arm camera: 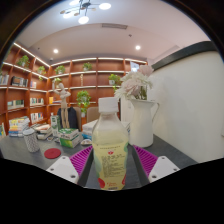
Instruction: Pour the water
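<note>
Evidently the claw [111, 165] clenches the bottle [110, 143]; a white vase [139, 120] stands beyond, seemingly well apart.

The bottle [110, 145] base is cut off below; its label text is too small to read.

Clear bottle [110, 150] with white cap, pink-and-green label; magenta tool [110, 163] pads.
</note>
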Motion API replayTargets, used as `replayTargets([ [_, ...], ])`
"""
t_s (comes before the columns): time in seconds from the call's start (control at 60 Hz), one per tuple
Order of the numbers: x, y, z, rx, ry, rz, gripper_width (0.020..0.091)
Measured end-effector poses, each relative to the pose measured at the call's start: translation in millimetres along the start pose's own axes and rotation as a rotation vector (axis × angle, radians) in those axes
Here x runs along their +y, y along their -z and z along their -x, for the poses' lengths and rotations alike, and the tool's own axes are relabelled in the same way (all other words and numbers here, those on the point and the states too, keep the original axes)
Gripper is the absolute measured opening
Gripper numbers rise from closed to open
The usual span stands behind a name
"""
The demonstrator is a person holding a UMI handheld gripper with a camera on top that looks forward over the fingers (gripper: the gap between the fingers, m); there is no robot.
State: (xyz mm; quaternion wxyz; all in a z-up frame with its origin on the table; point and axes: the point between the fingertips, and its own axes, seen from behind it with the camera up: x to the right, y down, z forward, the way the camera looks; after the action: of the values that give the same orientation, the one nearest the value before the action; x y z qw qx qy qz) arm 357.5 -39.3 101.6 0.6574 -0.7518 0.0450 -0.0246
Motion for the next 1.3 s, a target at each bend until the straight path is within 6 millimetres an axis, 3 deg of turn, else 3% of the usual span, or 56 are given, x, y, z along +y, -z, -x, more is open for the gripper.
replayTargets([
  [0.05,-3.6,-5.4,0.5,-0.005,0.006,-0.013,0.0656],
  [0.1,-3.4,-9.2,4.2,-0.017,0.003,-0.014,0.0504],
  [0.133,-2.3,-10.6,3.5,-0.012,0.008,-0.013,0.0503],
  [0.283,-6.0,-11.0,-0.6,0.011,0.06,-0.019,0.0359],
  [0.6,-6.1,-16.7,12.0,0.042,0.199,0.013,0.0357],
  [0.717,-17.4,-25.8,46.2,0.02,0.4,0.024,0.0357],
  [0.85,-36.2,-52.8,101.4,-0.002,0.653,0.024,0.0356],
  [1.117,-86.2,-100.0,201.6,0.057,1.324,-0.085,0.0356],
  [1.3,-87.2,-111.5,264.5,0.068,1.661,-0.163,0.0355],
])
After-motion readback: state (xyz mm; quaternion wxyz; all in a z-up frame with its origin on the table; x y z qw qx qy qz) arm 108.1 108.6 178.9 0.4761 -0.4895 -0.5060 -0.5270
